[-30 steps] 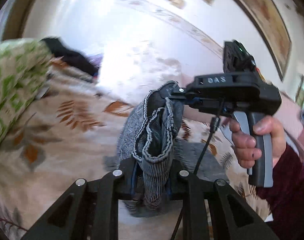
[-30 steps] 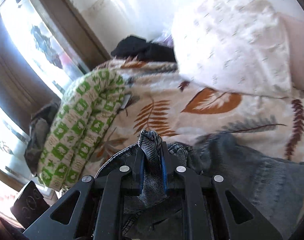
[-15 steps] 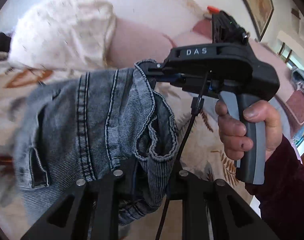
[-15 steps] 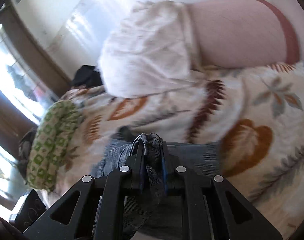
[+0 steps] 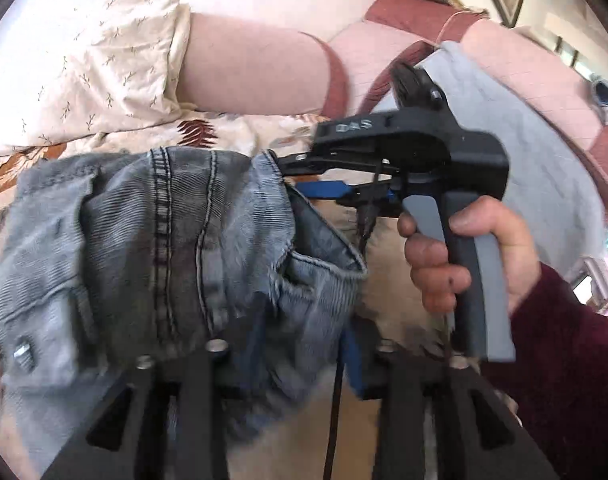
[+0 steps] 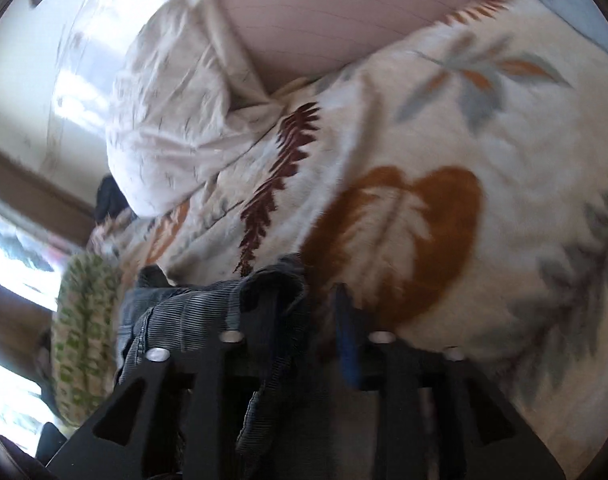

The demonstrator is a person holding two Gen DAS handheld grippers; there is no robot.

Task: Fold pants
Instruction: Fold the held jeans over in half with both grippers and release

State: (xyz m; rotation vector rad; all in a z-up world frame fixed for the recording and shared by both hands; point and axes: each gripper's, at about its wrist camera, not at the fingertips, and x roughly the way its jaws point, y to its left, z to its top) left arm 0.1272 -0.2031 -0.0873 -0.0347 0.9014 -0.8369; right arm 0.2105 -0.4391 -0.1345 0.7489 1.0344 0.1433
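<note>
**Ana:** Left wrist view first: where are the pants?

**Ben:** Grey-blue denim, bunched up on the bed, over the leaf-print bedspread. Double-stitched seams run down the middle of the heap, and a metal button shows at its lower left. A hemmed edge hangs at the right side of the pile.

**Ana:** And the left gripper?

**Ben:** Its fingers are opening. Denim lies between them and drapes over the left one, but the blue pad on the right finger stands clear of the cloth, so I read it as released.

**Ana:** The right gripper?

**Ben:** It comes in from the right in that view, the right hand wrapped around its grey handle, a dark red sleeve behind it. Its tips are at the upper right edge of the denim.

**Ana:** Does the right wrist view agree?

**Ben:** Yes, though it is blurred. The fingers are spreading there too. The fabric hangs over the left finger, and the blue-padded right finger is apart from it, with bedspread showing through the gap. So nothing is pinched.

**Ana:** What else is around?

**Ben:** A cream pillow and a pink bolster lie beyond the pants at the head of the bed. A green-patterned cushion sits at the left edge of the right wrist view.
</note>
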